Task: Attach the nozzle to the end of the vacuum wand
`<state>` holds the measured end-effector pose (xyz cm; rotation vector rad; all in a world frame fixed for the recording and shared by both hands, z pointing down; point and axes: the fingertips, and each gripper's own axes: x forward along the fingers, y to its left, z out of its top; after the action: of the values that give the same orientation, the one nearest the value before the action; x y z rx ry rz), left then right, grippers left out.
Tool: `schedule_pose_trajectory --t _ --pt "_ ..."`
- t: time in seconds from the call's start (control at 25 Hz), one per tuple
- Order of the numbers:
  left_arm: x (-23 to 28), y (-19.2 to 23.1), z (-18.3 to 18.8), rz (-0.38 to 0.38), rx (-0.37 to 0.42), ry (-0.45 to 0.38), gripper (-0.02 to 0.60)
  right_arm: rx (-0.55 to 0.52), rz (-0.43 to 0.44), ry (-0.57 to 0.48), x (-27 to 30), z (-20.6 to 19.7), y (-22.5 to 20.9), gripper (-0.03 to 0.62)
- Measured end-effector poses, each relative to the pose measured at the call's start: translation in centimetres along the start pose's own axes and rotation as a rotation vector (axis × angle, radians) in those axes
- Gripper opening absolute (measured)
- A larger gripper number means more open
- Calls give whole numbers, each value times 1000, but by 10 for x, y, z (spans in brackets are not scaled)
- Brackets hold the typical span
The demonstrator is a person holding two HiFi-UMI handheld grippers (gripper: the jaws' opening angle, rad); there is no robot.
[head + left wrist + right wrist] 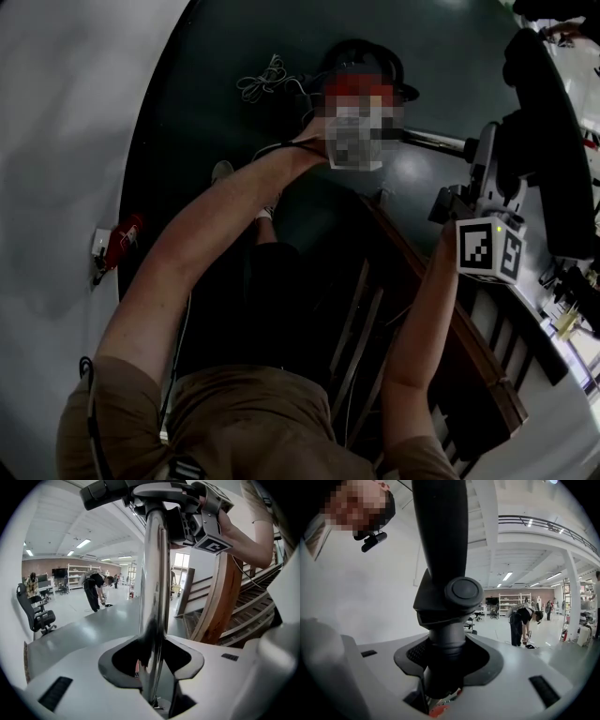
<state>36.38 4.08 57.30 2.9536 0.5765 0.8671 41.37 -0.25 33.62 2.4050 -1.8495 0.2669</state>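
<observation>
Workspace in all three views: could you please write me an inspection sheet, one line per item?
Surface: dark floor.
Job's things: chrome vacuum wand; black nozzle at its top end, seating unclear.
Clutter: red object by the wall, too small to tell.
Grippers: left gripper shut on vacuum wand; right gripper shut on nozzle.
Cables: loose coil on floor.
Surroundings: wooden staircase, office chair, people far behind.

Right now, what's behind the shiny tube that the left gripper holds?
Behind the vacuum wand are the right gripper, a wooden stair rail and grey hall floor. The wand covers whatever lies straight behind it; the left gripper hides its lower end.
</observation>
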Motion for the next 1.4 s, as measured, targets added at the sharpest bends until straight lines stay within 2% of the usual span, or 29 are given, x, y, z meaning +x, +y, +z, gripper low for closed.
schedule_pose_trajectory --t 0.12,0.2,0.36,0.6,0.76,0.96,1.16,1.28,1.36,1.4 --pt "-4 -1 -5 78 23 -16 152 -21 52 10 0 0 17 180" --pt "-13 -4 -13 145 3 -38 153 -58 120 33 4 1 44 181" --pt "-65 -5 -31 260 -173 -156 236 -140 243 43 16 4 107 181" --pt "-178 12 -80 448 -346 -270 241 -169 338 37 34 2 182 181" --pt "-255 3 -119 545 -430 -328 241 -146 471 81 51 -7 256 181" --pt "-338 -21 -171 689 -529 -307 241 -200 678 136 86 -24 378 181" --pt "-413 -69 -243 743 -671 -253 241 -322 866 263 84 -87 528 181" --pt "-448 -68 -251 799 -717 -242 241 -392 961 322 101 -112 583 180" --pt "-472 -74 -250 817 -725 -224 241 -426 986 364 111 -121 612 179" --pt "-484 -84 -261 826 -726 -217 241 -445 987 387 112 -135 631 179"
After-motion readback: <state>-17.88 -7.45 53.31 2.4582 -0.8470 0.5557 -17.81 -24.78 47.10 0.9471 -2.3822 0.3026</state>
